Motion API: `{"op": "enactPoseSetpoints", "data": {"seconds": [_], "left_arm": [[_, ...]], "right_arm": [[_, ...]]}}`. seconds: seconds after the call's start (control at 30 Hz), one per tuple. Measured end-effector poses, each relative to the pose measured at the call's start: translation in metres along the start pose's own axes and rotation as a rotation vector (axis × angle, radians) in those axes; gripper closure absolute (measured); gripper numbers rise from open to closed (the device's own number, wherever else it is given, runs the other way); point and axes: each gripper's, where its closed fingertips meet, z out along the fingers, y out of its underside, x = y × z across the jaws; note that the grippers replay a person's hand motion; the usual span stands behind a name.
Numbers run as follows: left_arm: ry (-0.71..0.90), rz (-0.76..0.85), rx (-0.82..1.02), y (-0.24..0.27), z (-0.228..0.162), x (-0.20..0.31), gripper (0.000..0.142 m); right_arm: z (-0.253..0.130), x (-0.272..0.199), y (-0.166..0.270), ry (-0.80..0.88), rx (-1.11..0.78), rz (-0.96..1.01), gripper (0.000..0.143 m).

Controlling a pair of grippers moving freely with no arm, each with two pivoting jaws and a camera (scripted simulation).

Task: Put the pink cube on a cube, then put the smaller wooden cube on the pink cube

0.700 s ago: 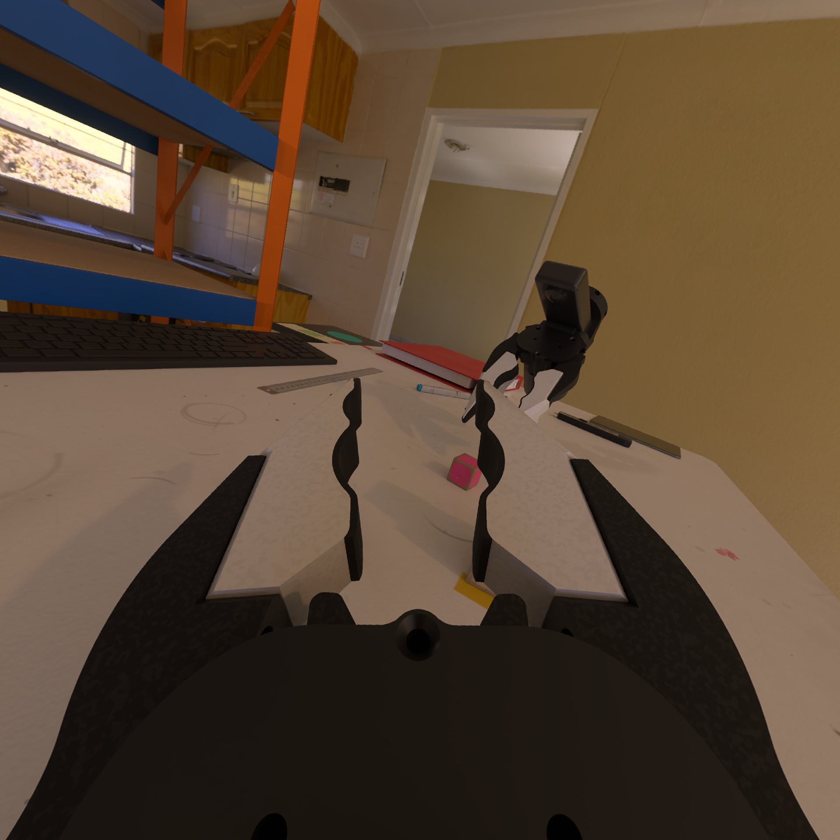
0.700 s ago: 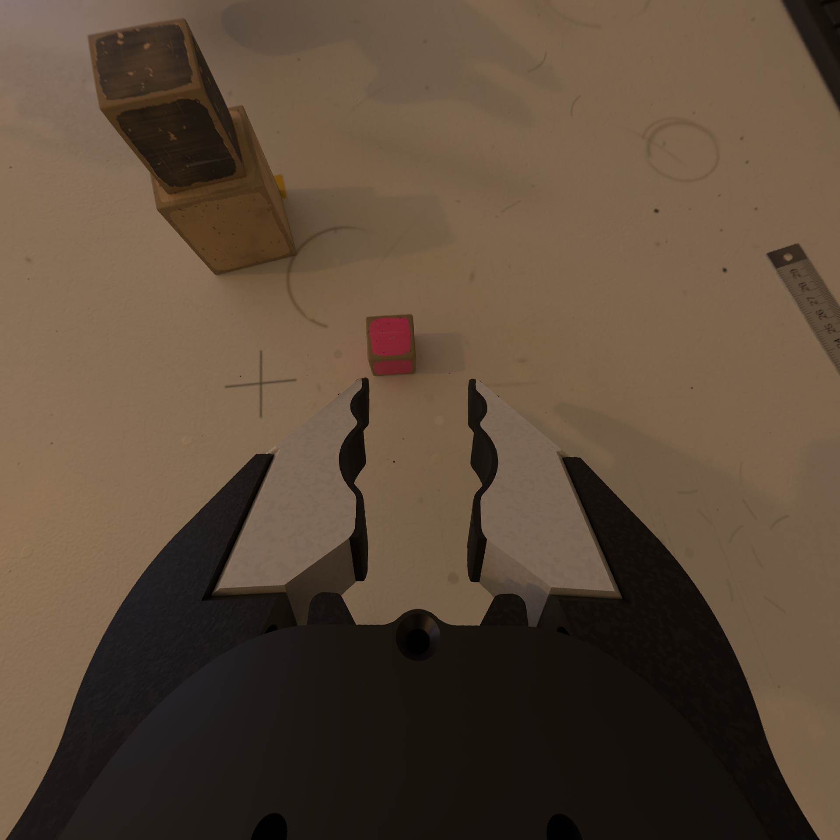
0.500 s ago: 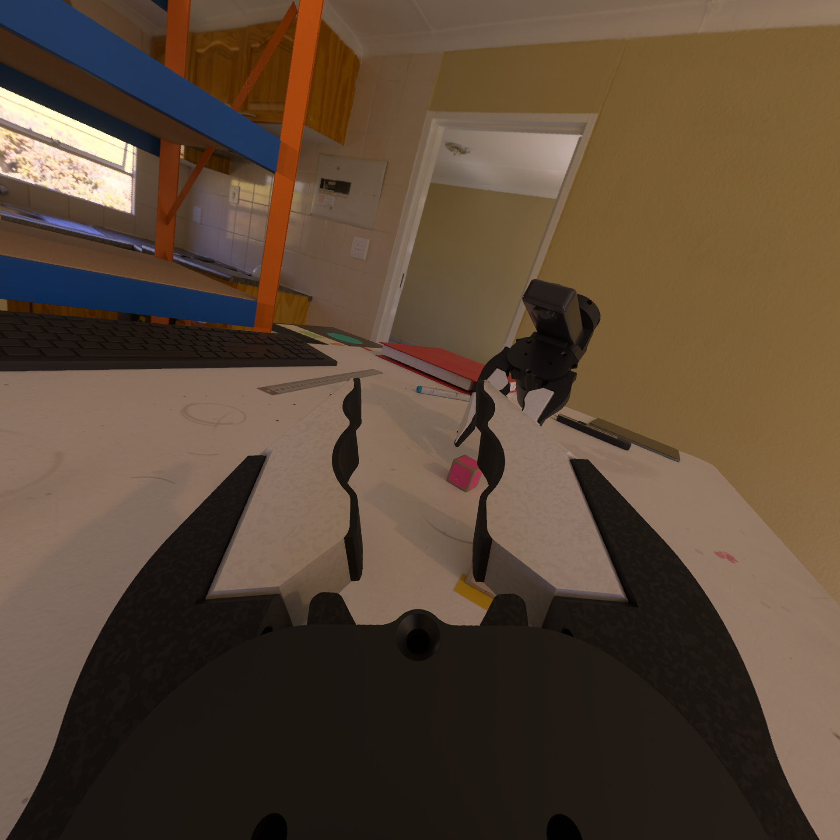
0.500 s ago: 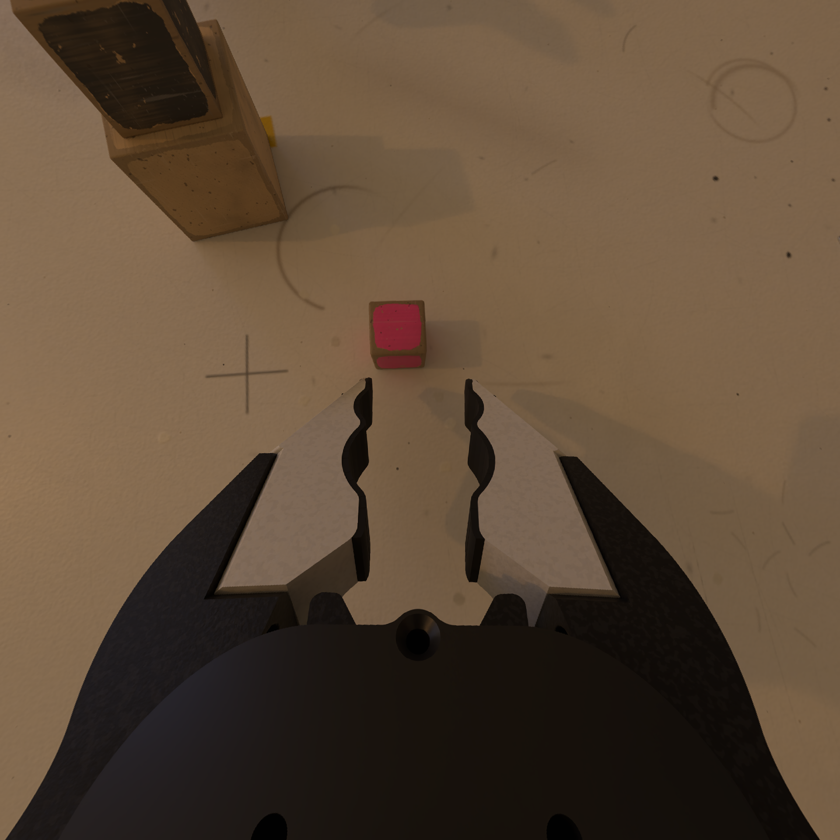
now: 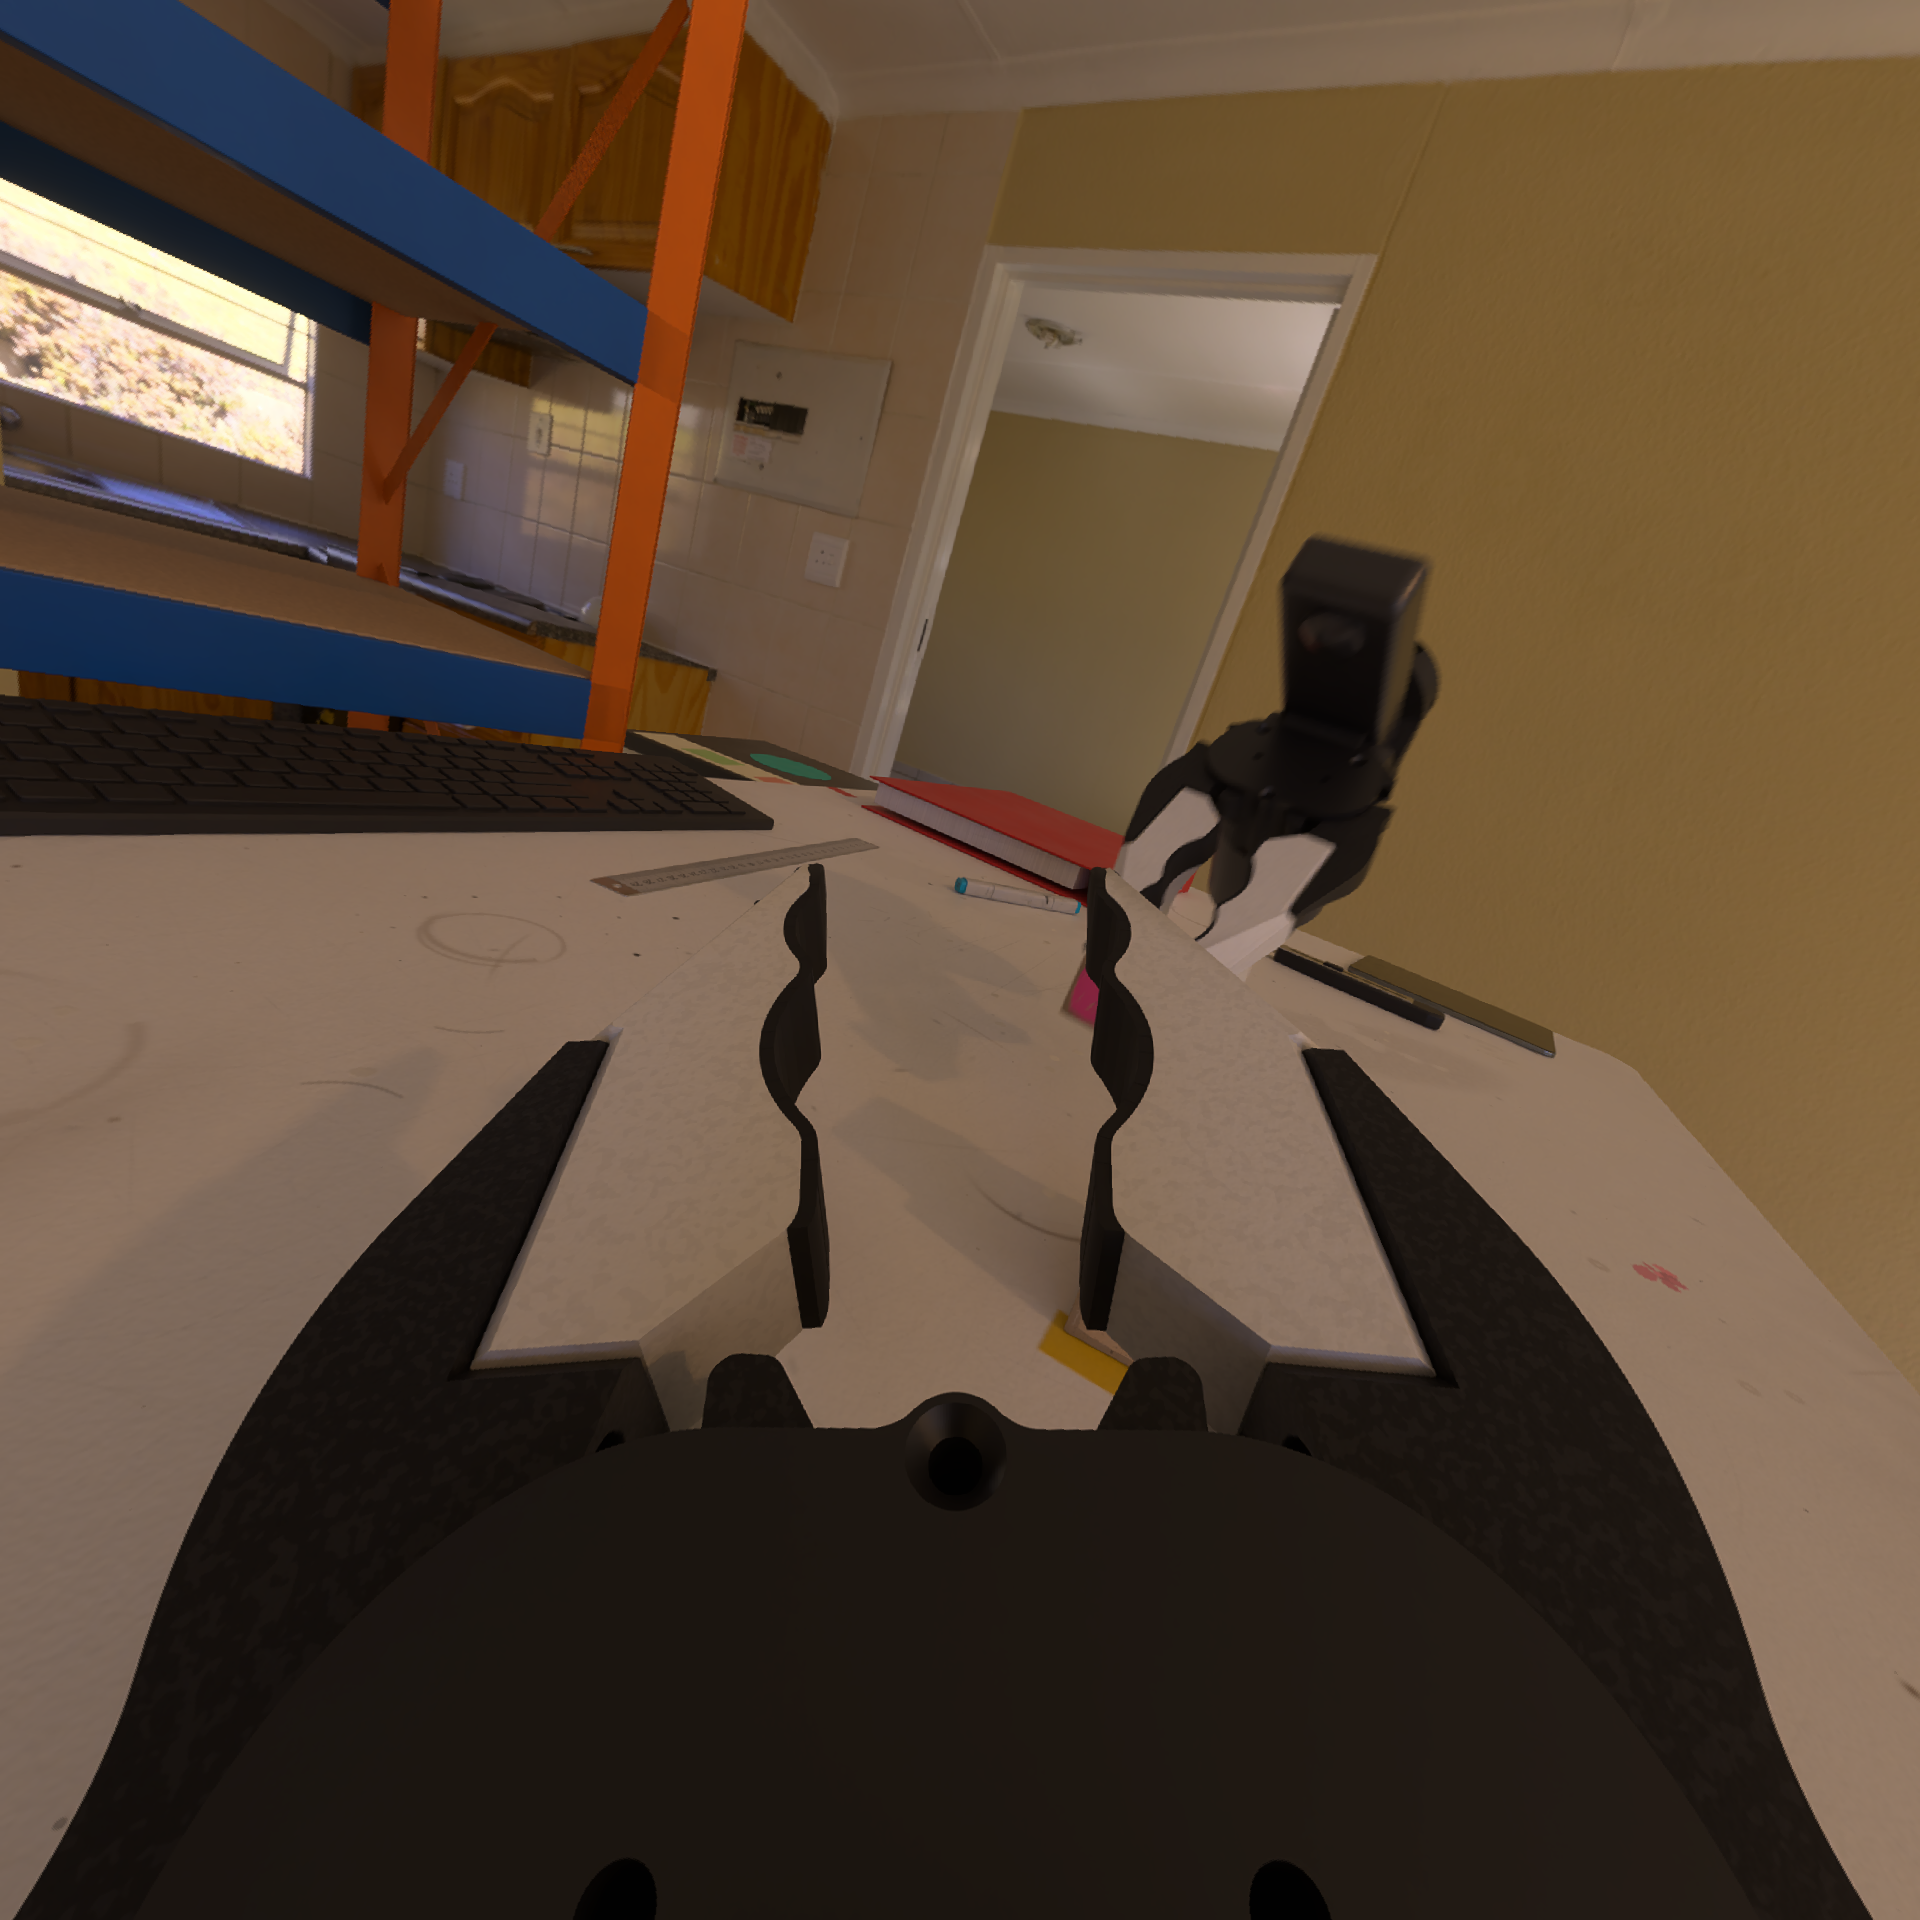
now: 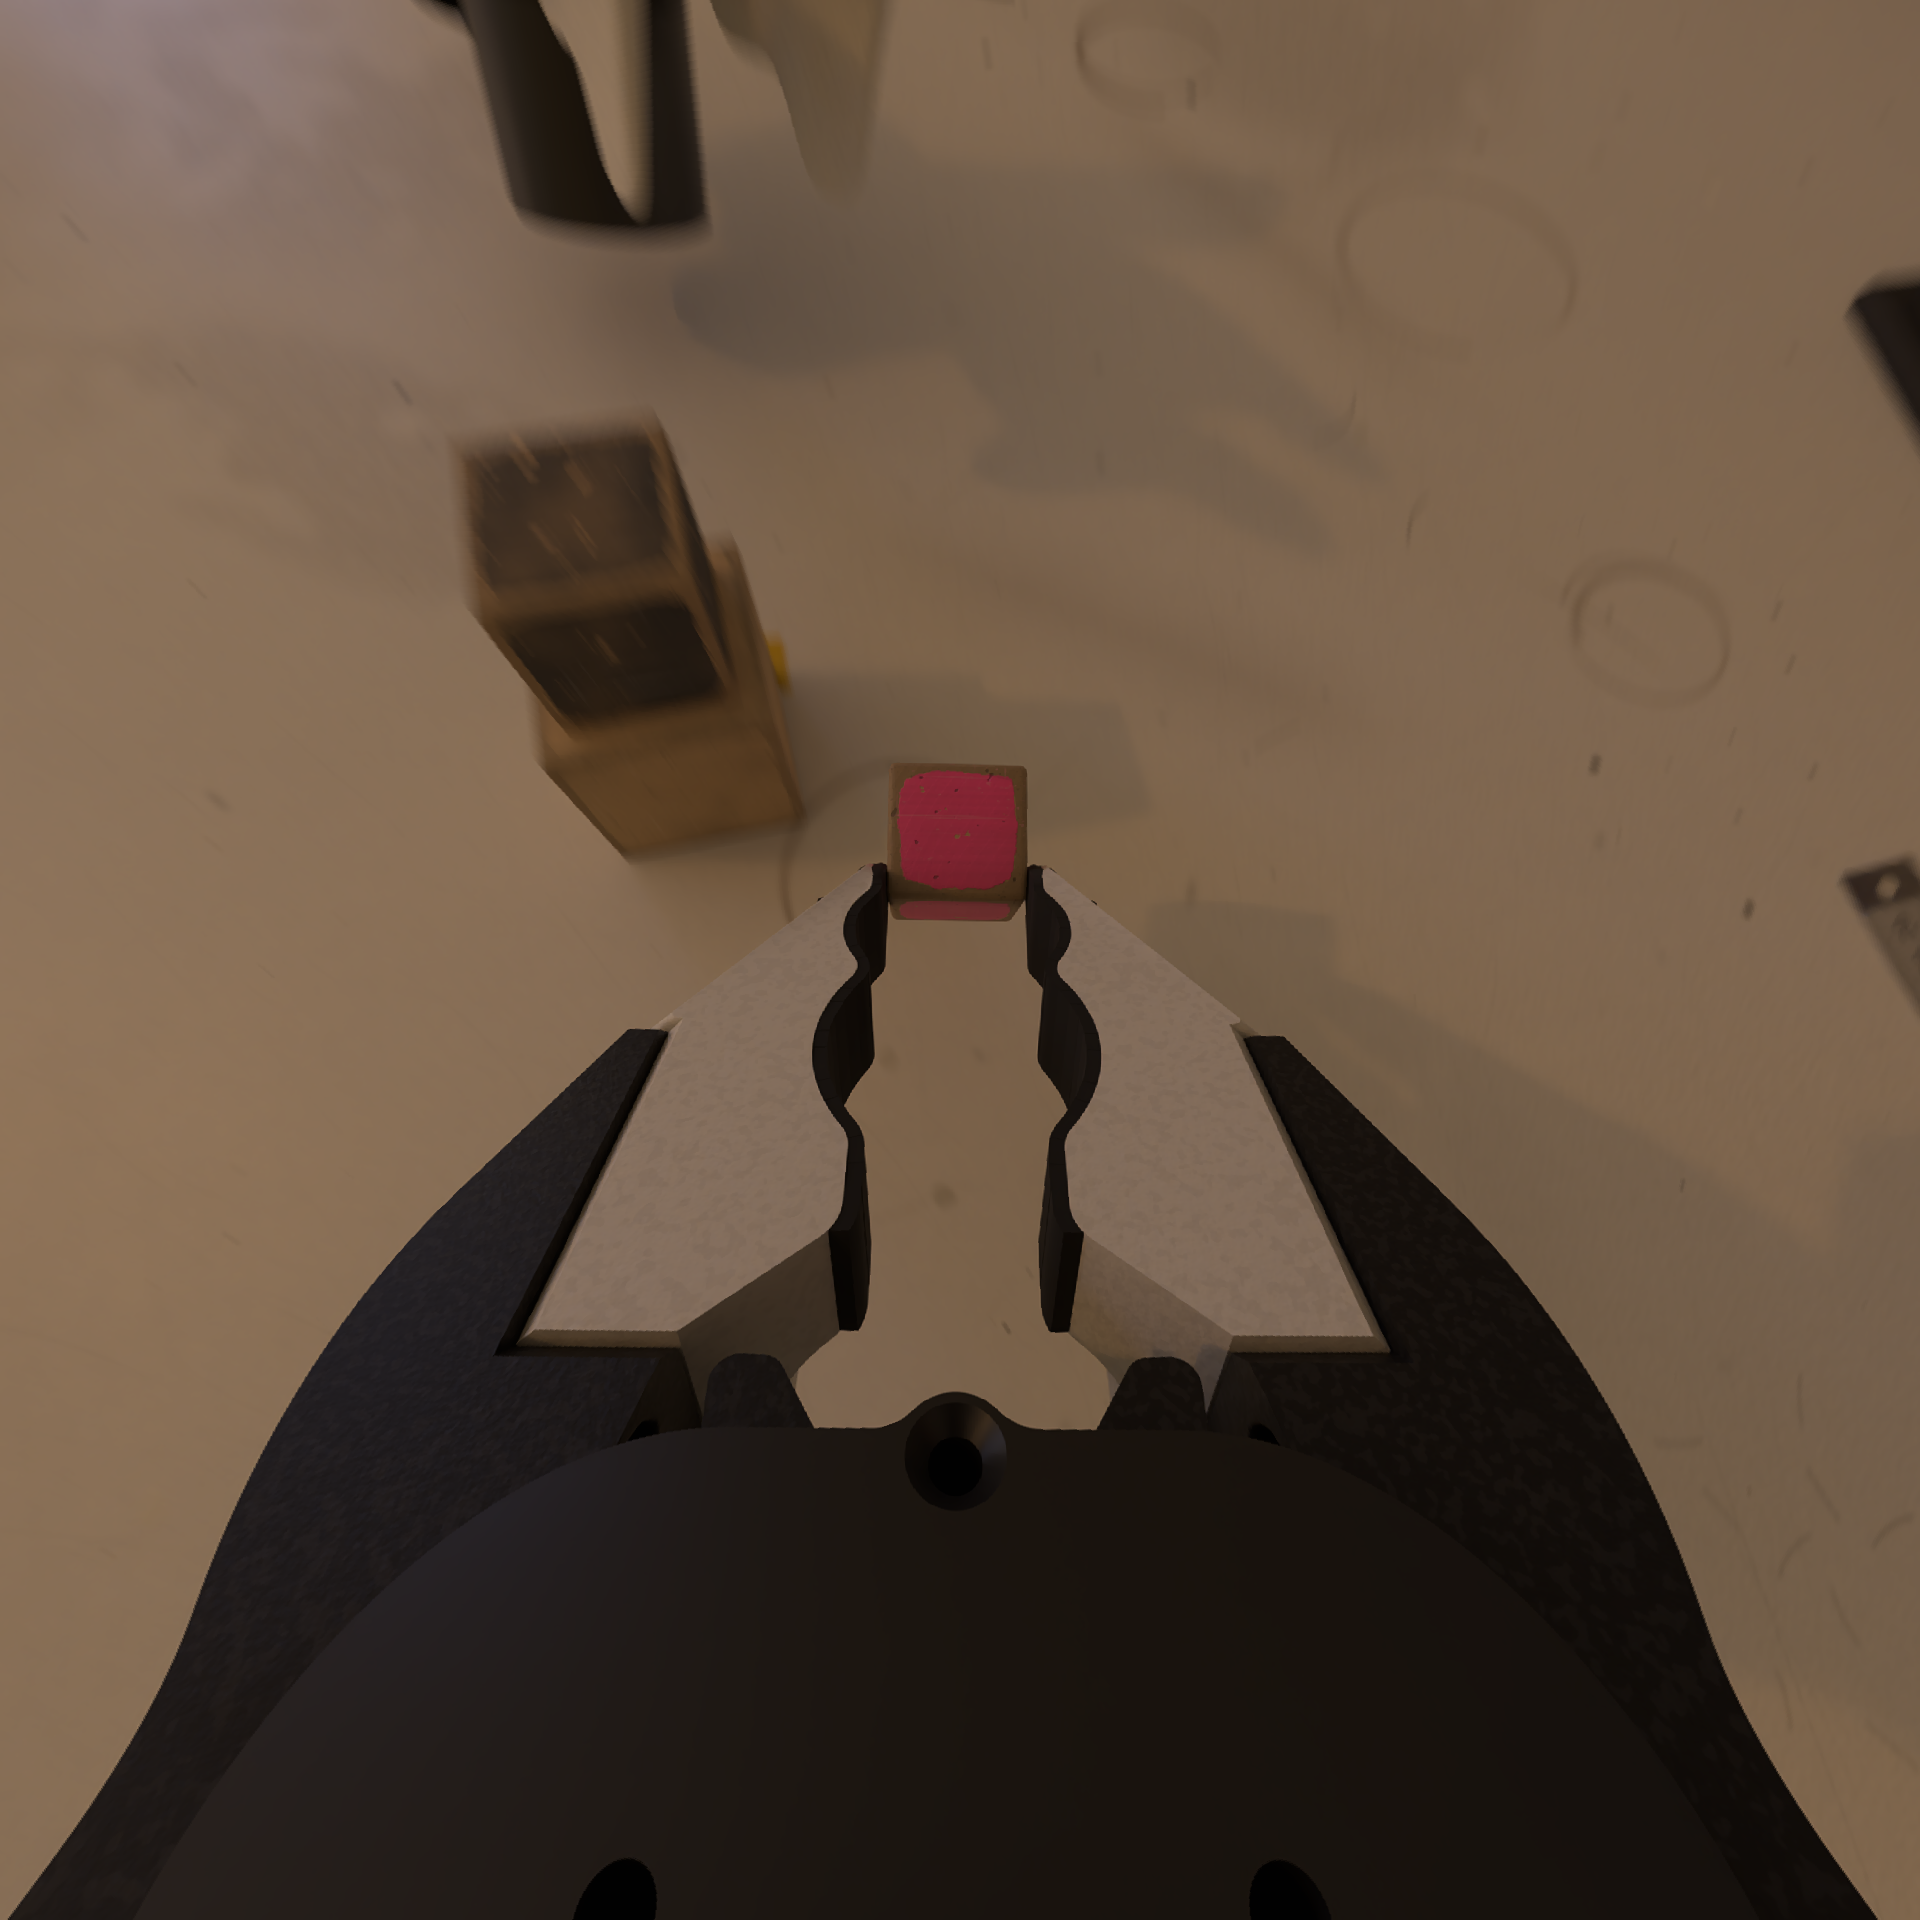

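In the right wrist view my right gripper [image 6: 956,883] is shut on the pink cube [image 6: 954,836], which sits sharp between the fingertips while the table blurs. To its left a dark-faced wooden cube [image 6: 582,551] rests on a larger pale wooden cube [image 6: 675,779]. My left gripper [image 5: 951,894] is open and empty, low over the table. In the left wrist view, part of the pink cube [image 5: 1081,1000] shows past my right finger, with the right gripper [image 5: 1216,904] beyond it. The left gripper's fingers [image 6: 613,114] show at the top of the right wrist view.
A black keyboard [image 5: 364,790] and a blue and orange shelf [image 5: 644,416] stand at the far left. A steel ruler [image 5: 727,868], a marker [image 5: 1013,894], a red book [image 5: 997,821] and dark pens [image 5: 1361,987] lie farther back. A yellow scrap [image 5: 1081,1361] lies under my left gripper.
My right gripper came down over the pink cube, shut on it, and now moves with it, closer to the wooden stack. My left gripper has stayed open and still.
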Motion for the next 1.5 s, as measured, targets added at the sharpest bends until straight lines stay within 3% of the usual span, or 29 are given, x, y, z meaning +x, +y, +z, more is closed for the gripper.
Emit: {"op": "enactPoseSetpoints", "data": {"seconds": [0.23,0.4,0.57,1.33,1.4,1.5], "left_arm": [[-0.003,-0.006,-0.003,0.0,0.0,-0.001,0.092],[-0.006,-0.001,-0.003,0.0,0.0,-0.001,0.092],[-0.007,0.0,-0.006,0.001,0.001,-0.001,0.092],[-0.006,-0.003,-0.01,0.001,0.001,-0.001,0.092],[-0.005,-0.001,-0.007,0.001,0.001,-0.001,0.092],[-0.006,0.0,-0.001,0.0,0.0,-0.001,0.092]], "right_arm": [[-0.011,-0.057,-0.082,-0.073,0.101,-0.022,0.117],[0.01,-0.063,-0.076,-0.017,-0.024,-0.046,0.117],[0.019,-0.07,-0.075,-0.025,-0.035,-0.082,0.117],[0.017,-0.064,-0.067,-0.007,-0.067,-0.138,0.115],[0.01,-0.058,-0.064,0.019,-0.063,-0.136,0.091],[-0.019,-0.05,-0.06,0.042,-0.002,-0.076,0.078]]}}
